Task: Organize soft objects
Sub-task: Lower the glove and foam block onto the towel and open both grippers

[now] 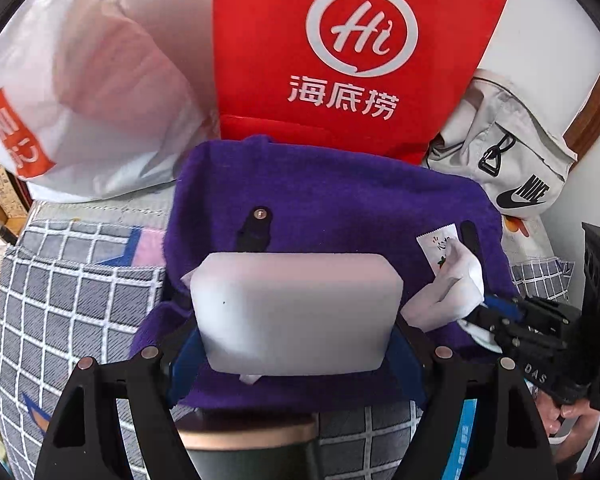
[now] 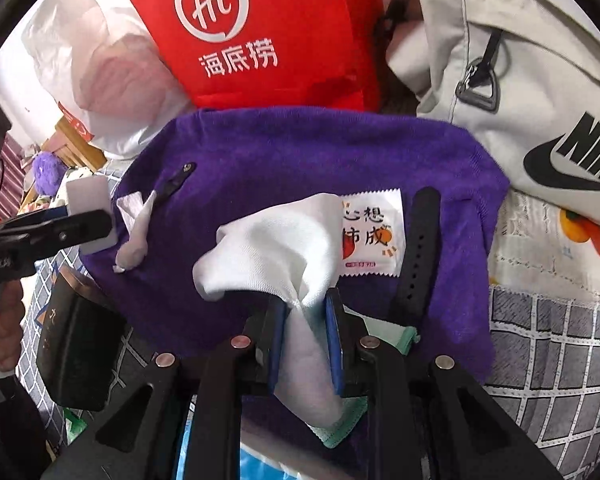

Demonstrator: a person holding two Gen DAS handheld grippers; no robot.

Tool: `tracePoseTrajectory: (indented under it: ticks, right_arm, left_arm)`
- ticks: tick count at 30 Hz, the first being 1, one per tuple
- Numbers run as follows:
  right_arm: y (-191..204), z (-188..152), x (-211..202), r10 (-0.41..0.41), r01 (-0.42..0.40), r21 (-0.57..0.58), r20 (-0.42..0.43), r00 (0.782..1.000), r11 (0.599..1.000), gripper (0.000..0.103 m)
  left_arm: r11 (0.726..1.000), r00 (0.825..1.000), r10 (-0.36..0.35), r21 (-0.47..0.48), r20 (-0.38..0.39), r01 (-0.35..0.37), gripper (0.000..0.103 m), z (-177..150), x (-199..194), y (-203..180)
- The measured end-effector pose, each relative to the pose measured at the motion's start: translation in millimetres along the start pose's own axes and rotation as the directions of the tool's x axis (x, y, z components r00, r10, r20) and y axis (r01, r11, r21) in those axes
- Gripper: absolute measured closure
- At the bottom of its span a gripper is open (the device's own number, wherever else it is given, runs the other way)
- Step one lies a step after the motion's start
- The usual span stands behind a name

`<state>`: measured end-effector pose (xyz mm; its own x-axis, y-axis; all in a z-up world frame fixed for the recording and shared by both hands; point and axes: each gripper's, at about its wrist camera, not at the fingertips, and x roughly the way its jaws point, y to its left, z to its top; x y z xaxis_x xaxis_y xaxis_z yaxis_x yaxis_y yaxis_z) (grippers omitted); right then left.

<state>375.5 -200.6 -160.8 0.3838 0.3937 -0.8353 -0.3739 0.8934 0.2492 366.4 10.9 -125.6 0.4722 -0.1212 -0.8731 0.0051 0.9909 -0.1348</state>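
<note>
A purple towel (image 1: 332, 200) lies spread on a checked cover; it also shows in the right wrist view (image 2: 300, 160). My left gripper (image 1: 296, 344) is shut on a white sponge block (image 1: 296, 312) and holds it above the towel; the block also shows at the left of the right wrist view (image 2: 89, 196). My right gripper (image 2: 306, 324) is shut on a white cloth (image 2: 276, 248), which also shows in the left wrist view (image 1: 452, 292). On the towel lie a white wet-wipe sachet (image 2: 374, 236), a black watch strap (image 2: 418, 248), a crumpled tissue (image 2: 134, 236) and a short black strap piece (image 1: 256, 228).
A red paper bag (image 1: 352, 52) stands behind the towel, a white plastic bag (image 1: 88, 92) to its left, a grey Nike bag (image 2: 520, 92) to its right. A dark box (image 2: 80, 332) sits at the towel's near left. A mint cloth edge (image 2: 404, 334) shows under my right gripper.
</note>
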Motion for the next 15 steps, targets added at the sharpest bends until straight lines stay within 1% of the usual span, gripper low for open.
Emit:
tracePoseTrajectory:
  ticks: [1,3,5,8,11,15]
  right_arm:
    - [0,0,0,0.004,-0.004,0.001,0.0,1.0,1.0,0.082]
    - [-2,0,-1,0.019,-0.019,0.002,0.004,1.0,1.0,0.077]
    - [-4,-1,-3,0.025,-0.025,-0.007,0.0,1.0,1.0,0.059]
    - [-6,-1,-11,0.011,-0.01,-0.018,0.022,1.0,1.0,0.054]
    - [-9,1,-20,0.049,-0.049,0.002,0.056,0.997,0.999,0.048]
    - [-9,5,-28,0.054,-0.055,0.013,0.092,0.994,0.998,0.046]
  left_arm:
    - [1.0,1.0,-0.003,0.0,-0.004,0.003,0.024,1,3,-1]
    - [1.0,1.0,-0.008,-0.002,-0.015,0.008,0.024,4,10,-3]
    - [1.0,1.0,-0.012,-0.003,-0.029,0.012,0.024,8,17,-4]
    - [1.0,0.999,-0.018,-0.011,-0.05,0.017,0.024,11,26,-3]
    - [1.0,0.998,-0.019,-0.008,-0.063,0.019,0.023,11,33,-5]
    - [1.0,0.996,-0.017,-0.006,-0.085,0.016,0.023,11,42,-8]
